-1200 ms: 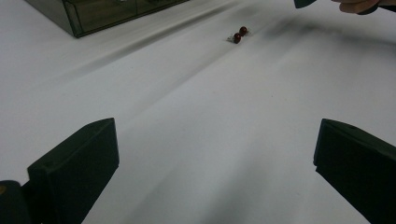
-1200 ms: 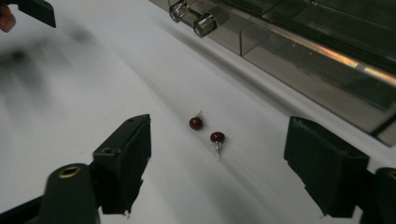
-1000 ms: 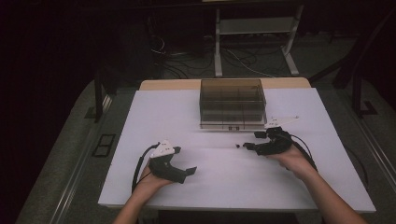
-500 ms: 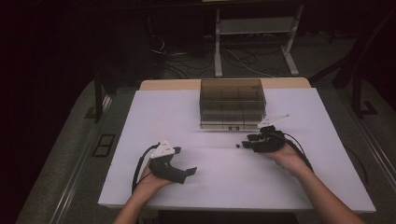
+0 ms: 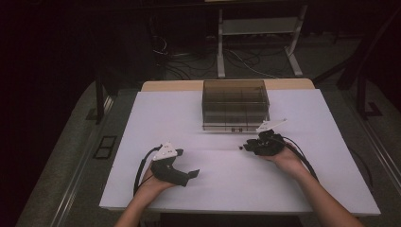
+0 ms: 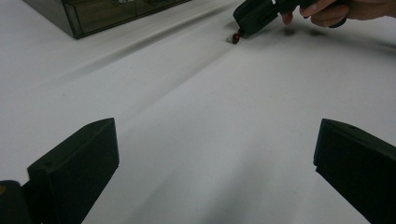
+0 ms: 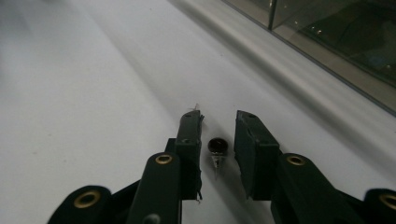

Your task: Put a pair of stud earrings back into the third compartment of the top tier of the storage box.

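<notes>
One small dark-red bead with a short pin (image 7: pixel 216 150) lies on the white counter (image 5: pixel 156 118), between the jaws of the right gripper (image 7: pixel 218 135), which stand narrowly apart on either side of it without clamping it. By my reading the pickup is only at its start: the bead is framed but not gripped, and lifting it and carrying it, perhaps to the smoky compartment box (image 5: pixel 235 105) just beyond, is all left to do. The left gripper (image 6: pixel 215 154) hovers low near the front edge, jaws wide apart with nothing between them. The right gripper view gives the bead's pin and the gaps beside it; the high view reduces the bead (image 5: pixel 240 148) to a speck yet places both hands and the box
</notes>
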A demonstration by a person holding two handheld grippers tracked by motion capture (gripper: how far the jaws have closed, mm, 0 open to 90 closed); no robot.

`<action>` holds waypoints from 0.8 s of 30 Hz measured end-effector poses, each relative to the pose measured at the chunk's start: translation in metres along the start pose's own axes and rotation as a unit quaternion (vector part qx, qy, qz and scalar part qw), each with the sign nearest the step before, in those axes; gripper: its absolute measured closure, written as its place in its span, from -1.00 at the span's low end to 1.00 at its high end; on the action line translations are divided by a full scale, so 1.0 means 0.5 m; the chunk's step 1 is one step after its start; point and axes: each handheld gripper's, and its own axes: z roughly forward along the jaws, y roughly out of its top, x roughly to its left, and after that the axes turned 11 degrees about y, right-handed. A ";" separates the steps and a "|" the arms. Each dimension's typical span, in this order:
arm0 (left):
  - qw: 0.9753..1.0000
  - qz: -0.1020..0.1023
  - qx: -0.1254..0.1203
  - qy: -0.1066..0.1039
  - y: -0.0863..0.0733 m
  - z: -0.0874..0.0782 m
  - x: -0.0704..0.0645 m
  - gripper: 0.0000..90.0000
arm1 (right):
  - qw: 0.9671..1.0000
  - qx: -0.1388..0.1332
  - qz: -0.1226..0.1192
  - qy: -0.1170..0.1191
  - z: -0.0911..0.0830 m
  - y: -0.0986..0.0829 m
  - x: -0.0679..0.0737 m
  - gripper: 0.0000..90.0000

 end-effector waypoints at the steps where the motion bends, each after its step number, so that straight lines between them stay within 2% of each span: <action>1: 1.000 0.000 0.000 0.000 0.000 0.000 0.000 -1.00 | 1.000 0.002 -0.003 -0.003 0.001 -0.001 0.000 0.58; 7: 1.000 0.001 0.002 -0.002 0.000 0.001 0.000 -1.00 | 1.000 0.013 -0.015 -0.010 0.006 -0.005 -0.001 0.66; 14: 1.000 0.004 0.003 0.000 -0.001 0.001 0.002 -1.00 | 0.999 0.014 -0.026 -0.018 0.008 -0.007 0.002 0.72; 24: 1.000 0.001 0.004 0.002 -0.001 0.001 0.002 -1.00 | 1.000 0.007 -0.024 -0.007 0.001 -0.005 0.003 0.73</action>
